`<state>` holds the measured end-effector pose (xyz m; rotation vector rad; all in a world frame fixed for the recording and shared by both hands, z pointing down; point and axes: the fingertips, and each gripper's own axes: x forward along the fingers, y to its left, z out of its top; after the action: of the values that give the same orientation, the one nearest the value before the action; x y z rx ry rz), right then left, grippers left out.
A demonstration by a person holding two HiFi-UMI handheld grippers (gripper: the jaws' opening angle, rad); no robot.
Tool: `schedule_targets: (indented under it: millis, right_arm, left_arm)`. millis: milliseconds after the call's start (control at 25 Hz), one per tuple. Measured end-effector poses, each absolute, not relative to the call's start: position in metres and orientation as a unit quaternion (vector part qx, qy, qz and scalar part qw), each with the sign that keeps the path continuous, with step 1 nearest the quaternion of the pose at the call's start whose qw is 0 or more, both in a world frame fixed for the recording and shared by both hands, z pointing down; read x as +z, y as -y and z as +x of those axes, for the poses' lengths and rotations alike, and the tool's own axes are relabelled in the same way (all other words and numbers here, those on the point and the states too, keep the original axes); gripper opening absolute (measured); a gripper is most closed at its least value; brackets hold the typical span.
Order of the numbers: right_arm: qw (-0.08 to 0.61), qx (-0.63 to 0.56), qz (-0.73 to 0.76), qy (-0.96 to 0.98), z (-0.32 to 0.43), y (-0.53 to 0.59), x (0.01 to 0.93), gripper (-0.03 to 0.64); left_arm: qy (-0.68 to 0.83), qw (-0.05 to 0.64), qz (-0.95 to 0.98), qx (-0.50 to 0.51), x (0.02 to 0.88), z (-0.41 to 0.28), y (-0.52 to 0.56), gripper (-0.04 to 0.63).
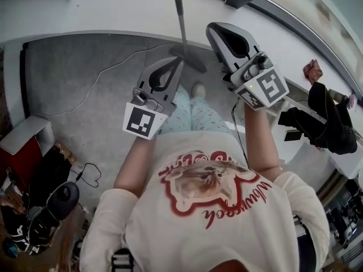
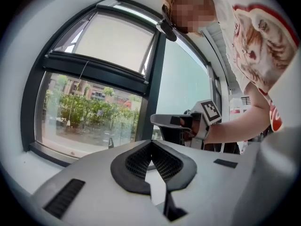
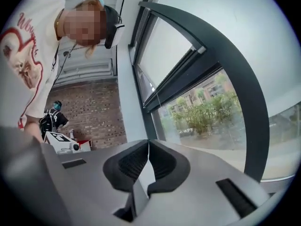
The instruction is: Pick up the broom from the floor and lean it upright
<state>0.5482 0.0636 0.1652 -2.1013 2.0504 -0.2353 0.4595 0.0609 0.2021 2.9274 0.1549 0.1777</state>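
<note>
While the broom [image 1: 182,24] leans upright against the wall [image 1: 102,13] at twelve o'clock, held by neither, the left tool [image 1: 179,62] and right tool [image 1: 214,32] hover with jaws together, empty; any retreat should avoid nudging its handle.

The broom [image 1: 181,21] shows its handle plainly, but the tip of the left claw [image 1: 180,61] covers part of its head, so where the bristles meet the floor [image 1: 85,78] can't be made out. A pink scrap [image 1: 312,71] off to the right is too small to name. The dark bundle [image 1: 326,123] could be a bag or clothing. Dark gear [image 1: 51,203] runs off the lower left edge.
</note>
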Motion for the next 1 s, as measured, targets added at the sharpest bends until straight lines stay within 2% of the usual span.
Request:
schedule_targets:
  millis: [200, 440, 600, 1000]
  right_arm:
    - [0.051, -0.056, -0.676, -0.733, 0.5, -0.072, 0.127, 0.025]
    - [0.059, -0.064, -0.67, -0.737, 0.479, -0.087, 0.09, 0.025]
    - [0.073, -0.081, -0.673, -0.731, 0.463, -0.087, 0.079, 0.025]
    - [0.064, -0.04, -0.716, -0.694, 0.392, -0.106, 0.039, 0.025]
  left_arm:
    - [-0.03, 0.097, 0.995, 0.022, 0.155, 0.456, -0.082, 0.018]
    - [0.019, 0.079, 0.997, -0.005, 0.112, 0.432, -0.103, 0.018]
    - [0.018, 0.078, 0.997, -0.016, 0.09, 0.403, -0.111, 0.018]
    - [-0.025, 0.062, 0.997, -0.037, 0.063, 0.315, -0.125, 0.018]
